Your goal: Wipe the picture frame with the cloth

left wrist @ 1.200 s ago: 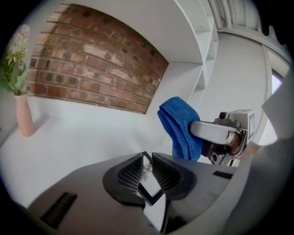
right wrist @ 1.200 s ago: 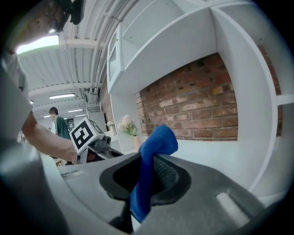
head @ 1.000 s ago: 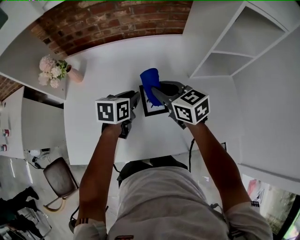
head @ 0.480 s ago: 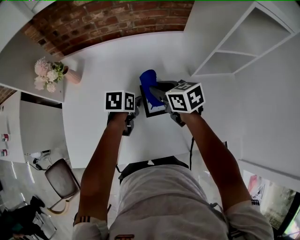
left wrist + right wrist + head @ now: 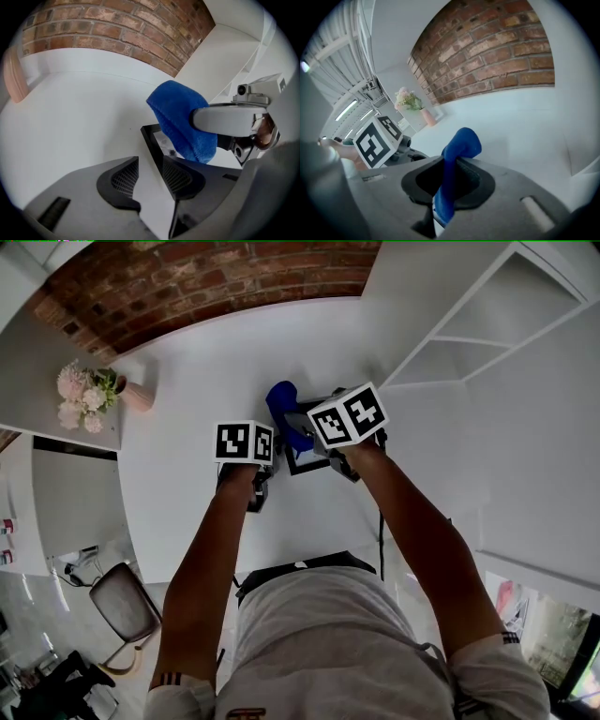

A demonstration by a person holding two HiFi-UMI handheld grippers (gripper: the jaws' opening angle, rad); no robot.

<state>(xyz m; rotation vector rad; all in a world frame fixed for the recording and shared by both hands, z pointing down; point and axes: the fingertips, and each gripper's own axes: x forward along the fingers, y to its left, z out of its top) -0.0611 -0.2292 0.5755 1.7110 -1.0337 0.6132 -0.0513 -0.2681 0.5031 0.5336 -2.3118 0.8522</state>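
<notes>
A black picture frame (image 5: pixel 307 461) lies flat on the white table (image 5: pixel 187 381). My right gripper (image 5: pixel 450 180) is shut on a blue cloth (image 5: pixel 461 143), which hangs down over the frame's far left corner (image 5: pixel 183 122). My left gripper (image 5: pixel 150 180) stands open at the frame's left side. The frame's black edge (image 5: pixel 152 145) runs through the gap between its jaws, and neither pad presses on it. In the head view the marker cubes of both grippers hide most of the jaws; the cloth (image 5: pixel 279 407) shows just beyond them.
A pink vase of flowers (image 5: pixel 89 395) stands at the table's far left corner, against the brick wall (image 5: pixel 216 282). White open shelves (image 5: pixel 478 334) rise to the right. A chair (image 5: pixel 122 601) stands on the floor to the left, below the table.
Both grippers have sunk toward the table and tipped further down. The cloth has come lower and to the left, over the frame's far left corner.
</notes>
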